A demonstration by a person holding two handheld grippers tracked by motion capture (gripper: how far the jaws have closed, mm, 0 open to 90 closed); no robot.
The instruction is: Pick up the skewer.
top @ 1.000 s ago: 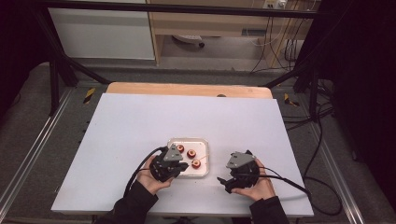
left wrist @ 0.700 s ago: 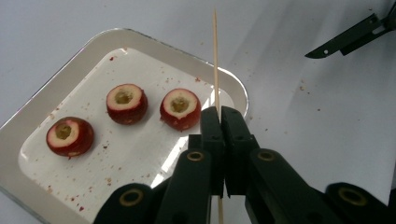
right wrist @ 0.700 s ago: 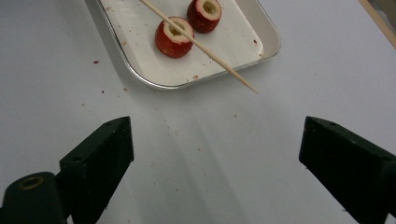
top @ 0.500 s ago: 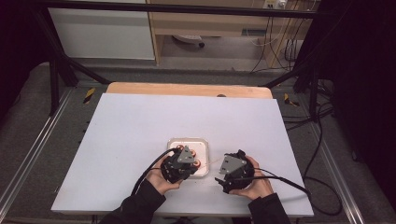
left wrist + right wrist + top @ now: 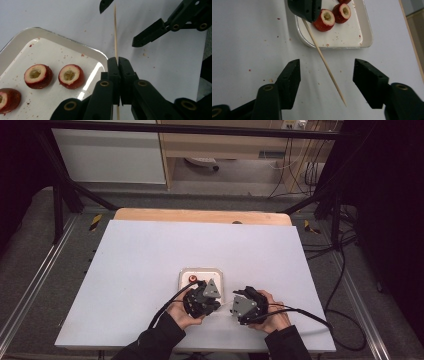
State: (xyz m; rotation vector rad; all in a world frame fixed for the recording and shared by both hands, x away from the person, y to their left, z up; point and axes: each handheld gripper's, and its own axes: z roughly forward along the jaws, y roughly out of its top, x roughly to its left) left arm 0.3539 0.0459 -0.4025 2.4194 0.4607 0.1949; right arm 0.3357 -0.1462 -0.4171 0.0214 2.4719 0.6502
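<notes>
Skewer (image 5: 324, 62): thin wooden stick, pinched near one end by the left gripper (image 5: 117, 75); its free, pointed end reaches out over the bare white table (image 5: 150, 260), between the right gripper's (image 5: 325, 75) jaws; held this way, I judge, so the other hand can take or steady it before fruit goes on.

Left gripper: jaws together and clamped on the skewer; in its own view the stick runs straight up from between the pads, so the hold looks firm and aligned; it sits at the near edge of the tray (image 5: 200, 272) in the high view, close to the fruit.

Right gripper: jaws apart on either side of the skewer's tip and not touching it; they have just been closing, with the stick between them but not yet pressed; it shows in the high view (image 5: 244, 306) just beside the left one, near the table's front edge.

Fruit (image 5: 70, 76): cored red pieces with pale centres, lying cut face up in the tray; the hollow middles probably serve as the path for the stick.

Tray: shallow, white, specked with red crumbs; placed within easy reach of both hands.
</notes>
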